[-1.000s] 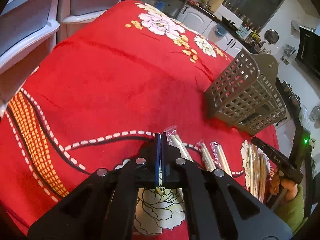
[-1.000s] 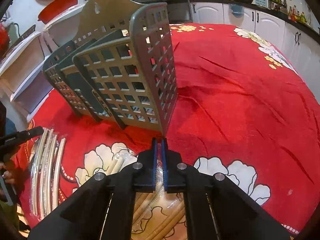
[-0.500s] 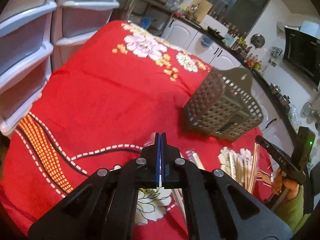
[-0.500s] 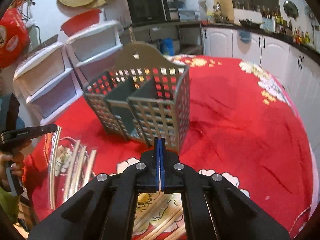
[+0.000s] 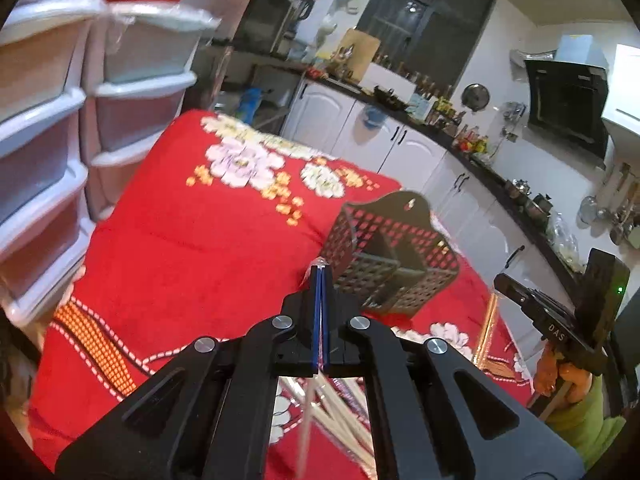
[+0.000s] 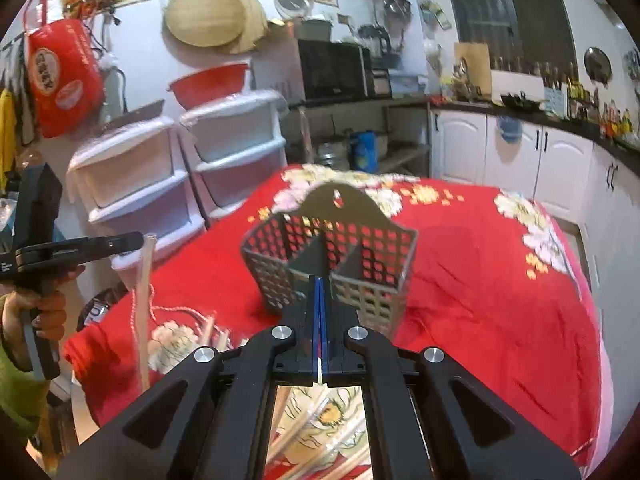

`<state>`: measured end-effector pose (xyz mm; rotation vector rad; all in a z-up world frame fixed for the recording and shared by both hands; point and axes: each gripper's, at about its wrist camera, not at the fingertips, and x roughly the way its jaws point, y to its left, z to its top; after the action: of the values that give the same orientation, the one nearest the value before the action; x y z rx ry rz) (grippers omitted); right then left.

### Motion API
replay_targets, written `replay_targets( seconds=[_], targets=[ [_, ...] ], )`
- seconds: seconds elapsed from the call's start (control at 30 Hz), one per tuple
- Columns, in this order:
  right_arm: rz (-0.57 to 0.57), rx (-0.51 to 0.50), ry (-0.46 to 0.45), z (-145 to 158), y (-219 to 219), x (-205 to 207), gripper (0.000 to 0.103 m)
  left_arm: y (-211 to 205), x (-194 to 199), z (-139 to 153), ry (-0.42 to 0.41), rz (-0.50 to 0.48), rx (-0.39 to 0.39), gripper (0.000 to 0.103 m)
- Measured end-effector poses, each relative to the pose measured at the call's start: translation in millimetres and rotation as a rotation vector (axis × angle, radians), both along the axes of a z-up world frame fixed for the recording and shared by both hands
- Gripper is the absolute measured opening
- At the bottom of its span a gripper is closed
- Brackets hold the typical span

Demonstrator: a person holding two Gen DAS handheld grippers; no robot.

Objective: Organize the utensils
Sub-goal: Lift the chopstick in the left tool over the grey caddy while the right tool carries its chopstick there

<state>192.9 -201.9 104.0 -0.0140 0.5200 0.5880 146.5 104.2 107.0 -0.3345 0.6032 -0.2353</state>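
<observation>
- Here, in the left wrist view, the left gripper is clamped shut on a wrapped chopstick pair, whose clear wrapper tip pokes out past the fingertips while the rest hangs down under the jaws.
- Just beyond its tips the grey utensil caddy stands upright on the red floral tablecloth, with its inner dividers showing.
- More wrapped chopsticks lie on the cloth below the gripper.
- At the right edge the right gripper holds a second wrapped pair, hanging steeply.
- In the right wrist view, the right gripper is closed, a thin pale strip pinched between its pads.
- The utensil caddy sits straight ahead, close behind the fingertips.
- At left, the left gripper, held by a hand, carries its wrapped chopstick pair dangling almost vertically above the cloth.
- White plastic drawer units stand behind the table.
</observation>
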Motion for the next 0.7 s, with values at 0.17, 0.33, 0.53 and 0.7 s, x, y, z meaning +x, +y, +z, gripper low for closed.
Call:
replay_targets(
  seconds=[0.17,0.33,0.53,0.7],
  targets=[
    [0.01,0.025,-0.055,21.2,0.5,-9.6,0.001,-8.9,-1.0,14.4,-0.038,-0.02,-0.003,0.0],
    [0.019,0.037,-0.092,37.2,0.5,-12.5,0.001,-14.8,2.1,28.2,-0.075,-0.033,-0.013,0.0],
    [0.014,0.054,-0.137,55.5,-2.3,-11.7,0.001,-23.8,6.9,48.0,-0.116,-0.051,-0.012,0.0],
    [0.003,0.069,-0.169,69.9,-4.5,-5.7,0.001,-32.2,12.4,69.1,-0.158,-0.071,-0.013,0.0]
  ],
)
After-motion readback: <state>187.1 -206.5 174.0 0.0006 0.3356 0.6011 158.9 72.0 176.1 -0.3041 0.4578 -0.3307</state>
